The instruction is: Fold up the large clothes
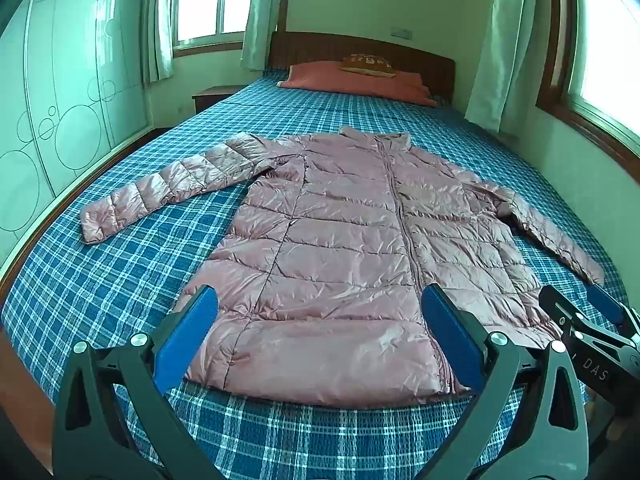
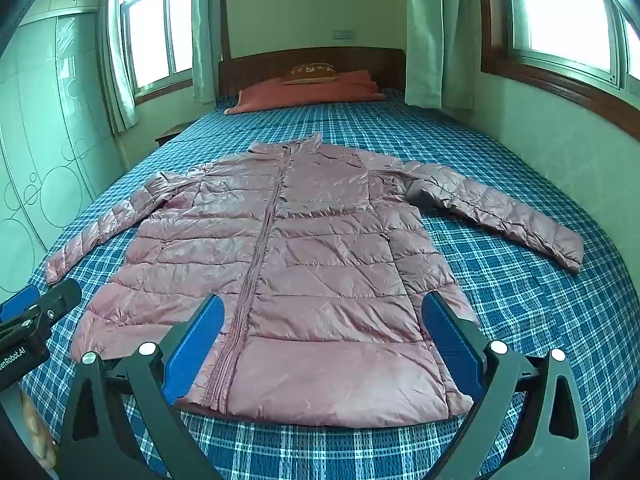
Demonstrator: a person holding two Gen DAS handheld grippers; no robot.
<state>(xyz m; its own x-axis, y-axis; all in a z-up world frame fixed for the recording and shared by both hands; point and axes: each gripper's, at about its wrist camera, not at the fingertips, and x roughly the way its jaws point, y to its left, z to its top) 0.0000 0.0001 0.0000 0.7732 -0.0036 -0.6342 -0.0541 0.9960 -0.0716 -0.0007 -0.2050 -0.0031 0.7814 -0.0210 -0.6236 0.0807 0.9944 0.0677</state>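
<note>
A pink quilted puffer jacket [image 1: 344,240] [image 2: 304,264] lies flat and zipped on the blue plaid bed [image 1: 100,280] [image 2: 540,320], collar toward the headboard, hem toward me, both sleeves spread out sideways. My left gripper [image 1: 320,340] hovers wide open above the hem's left half, nothing between its blue pads. My right gripper [image 2: 322,344] hangs open over the hem's right half, also holding nothing. Each gripper shows at the edge of the other's view: the right gripper [image 1: 592,320] and the left gripper [image 2: 32,312].
A salmon pillow [image 1: 352,78] with a small brown cushion [image 1: 368,65] lies by the wooden headboard [image 2: 312,64]. A glossy wardrobe [image 1: 60,100] runs along the left. Curtained windows [image 2: 560,8] line the right wall and far left corner. A nightstand [image 1: 212,94] stands beside the bed.
</note>
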